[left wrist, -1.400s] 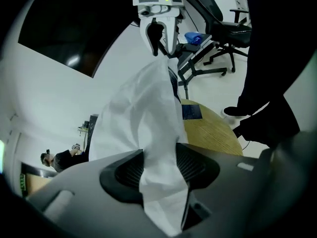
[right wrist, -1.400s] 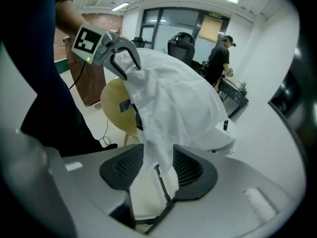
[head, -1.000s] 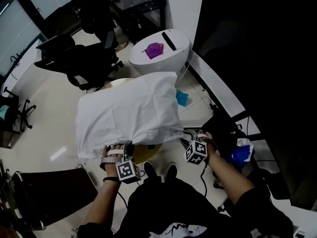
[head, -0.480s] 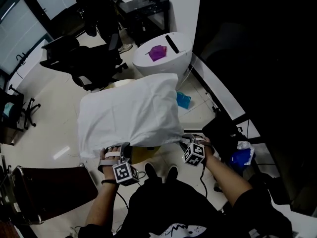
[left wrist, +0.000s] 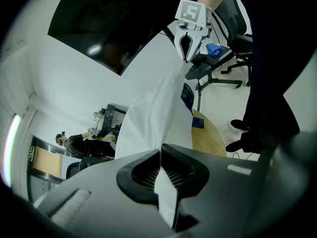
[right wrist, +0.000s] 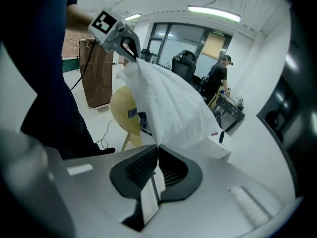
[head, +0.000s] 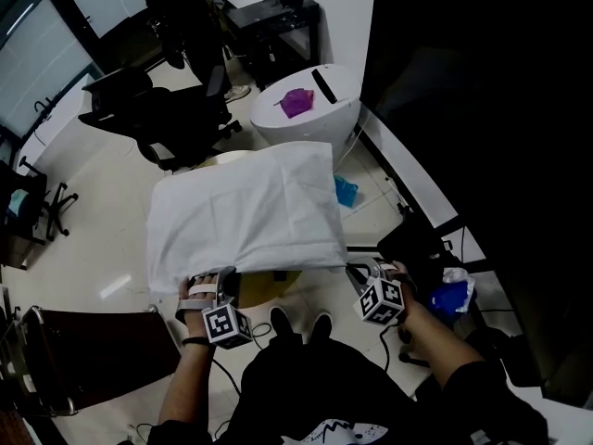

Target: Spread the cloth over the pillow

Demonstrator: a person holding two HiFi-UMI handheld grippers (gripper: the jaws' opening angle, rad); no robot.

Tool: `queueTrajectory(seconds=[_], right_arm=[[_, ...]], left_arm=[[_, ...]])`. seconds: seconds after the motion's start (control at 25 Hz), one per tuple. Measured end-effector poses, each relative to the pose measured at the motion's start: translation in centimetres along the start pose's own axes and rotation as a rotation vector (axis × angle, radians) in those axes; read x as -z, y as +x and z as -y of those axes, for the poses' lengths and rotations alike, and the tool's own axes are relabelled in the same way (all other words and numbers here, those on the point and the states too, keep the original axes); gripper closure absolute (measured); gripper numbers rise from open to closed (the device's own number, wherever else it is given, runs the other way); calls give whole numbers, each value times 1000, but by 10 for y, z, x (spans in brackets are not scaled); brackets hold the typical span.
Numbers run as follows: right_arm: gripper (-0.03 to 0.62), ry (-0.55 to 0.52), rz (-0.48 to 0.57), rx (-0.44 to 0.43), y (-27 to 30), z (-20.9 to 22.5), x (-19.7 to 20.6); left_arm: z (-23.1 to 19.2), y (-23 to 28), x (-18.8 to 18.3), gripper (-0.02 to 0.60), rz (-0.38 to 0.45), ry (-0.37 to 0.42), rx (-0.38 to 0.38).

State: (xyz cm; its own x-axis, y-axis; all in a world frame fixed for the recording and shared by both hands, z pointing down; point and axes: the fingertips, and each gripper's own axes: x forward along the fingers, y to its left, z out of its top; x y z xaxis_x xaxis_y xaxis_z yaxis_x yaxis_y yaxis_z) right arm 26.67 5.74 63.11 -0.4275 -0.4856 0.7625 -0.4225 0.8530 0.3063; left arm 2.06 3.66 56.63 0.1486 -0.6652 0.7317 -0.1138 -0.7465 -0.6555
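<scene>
- A black office chair (head: 153, 119) stands at the upper left of the head view, on the pale floor.
- The left claw (head: 228, 279), lower left of centre, is clenched on the near left corner of the white cloth (head: 246, 211) (a tongue of fabric pokes back through its jaws).
- The cloth is stretched between both claws at centre frame, above a round wooden desk (head: 267, 287) that peeks out under its near edge.
- A white round stand (head: 320, 119) carrying a purple item (head: 295, 100) sits beyond, upper centre.
- The right claw (head: 357, 274), lower right of centre, has just been closing and pinches the cloth's near right corner.
</scene>
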Motion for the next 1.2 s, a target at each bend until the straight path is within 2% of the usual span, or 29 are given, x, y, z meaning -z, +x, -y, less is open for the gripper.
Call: queueTrajectory(seconds=[0.32, 0.6, 1.0, 1.2], right_arm=[[577, -113, 10, 45, -57, 5, -24], [577, -192, -16, 61, -71, 1, -31], [577, -238, -123, -102, 7, -53, 19], [577, -276, -175, -125, 47, -66, 37]], left_arm=[[10, -21, -2, 581, 38, 80, 94], [-2, -45, -7, 581, 41, 144, 156], [59, -12, 16, 581, -42, 228, 383], [77, 11, 28, 581, -80, 255, 451]])
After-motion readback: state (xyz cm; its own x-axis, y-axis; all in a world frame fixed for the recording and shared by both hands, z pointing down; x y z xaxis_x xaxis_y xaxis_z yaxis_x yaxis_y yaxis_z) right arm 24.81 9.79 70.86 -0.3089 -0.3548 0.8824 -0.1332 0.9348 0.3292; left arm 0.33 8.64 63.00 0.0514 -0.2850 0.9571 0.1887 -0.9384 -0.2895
